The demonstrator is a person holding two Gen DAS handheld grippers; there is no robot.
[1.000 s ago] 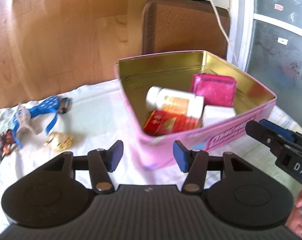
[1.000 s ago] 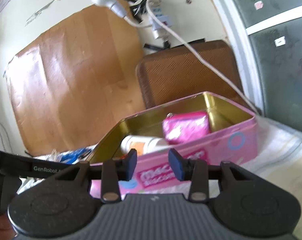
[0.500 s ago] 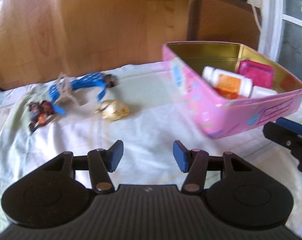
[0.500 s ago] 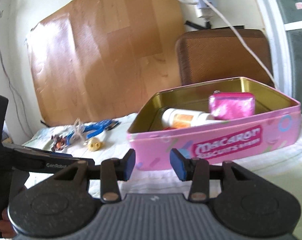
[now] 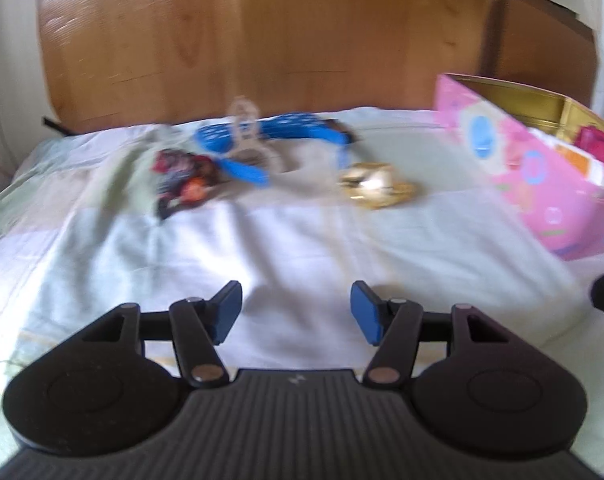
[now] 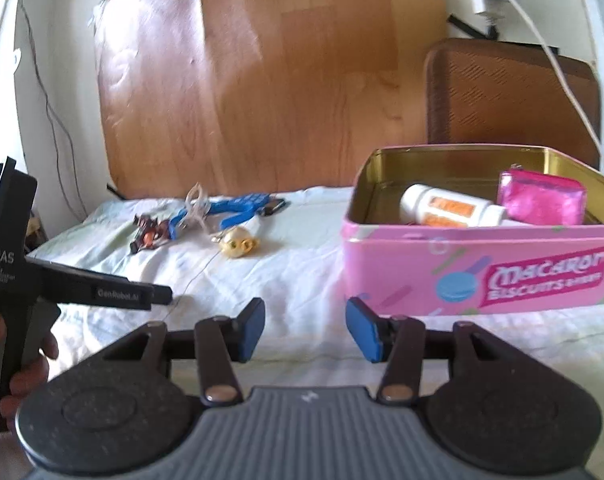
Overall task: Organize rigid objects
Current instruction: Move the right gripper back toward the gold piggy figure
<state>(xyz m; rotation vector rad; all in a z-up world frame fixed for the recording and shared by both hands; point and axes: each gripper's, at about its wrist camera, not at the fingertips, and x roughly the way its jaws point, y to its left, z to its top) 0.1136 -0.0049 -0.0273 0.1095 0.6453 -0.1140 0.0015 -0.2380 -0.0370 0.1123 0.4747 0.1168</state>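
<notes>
A pink biscuit tin stands on the white cloth, holding a white bottle and a magenta pouch. Left of it lie a gold trinket, a blue plastic piece with a clear clip, and a small dark red toy. My left gripper hovers over bare cloth short of these, jaws opening, nothing between them. My right gripper sits in front of the tin's left corner, jaws opening, also empty.
A wooden board leans against the wall behind the cloth. A brown chair back stands behind the tin, with white cables hanging over it. The left gripper's body and a hand fill the right wrist view's left edge.
Both views swung left, from the tin toward the loose items on the cloth. The left gripper came lower and nearer the cloth. Both pairs of jaws stand wider than before.
</notes>
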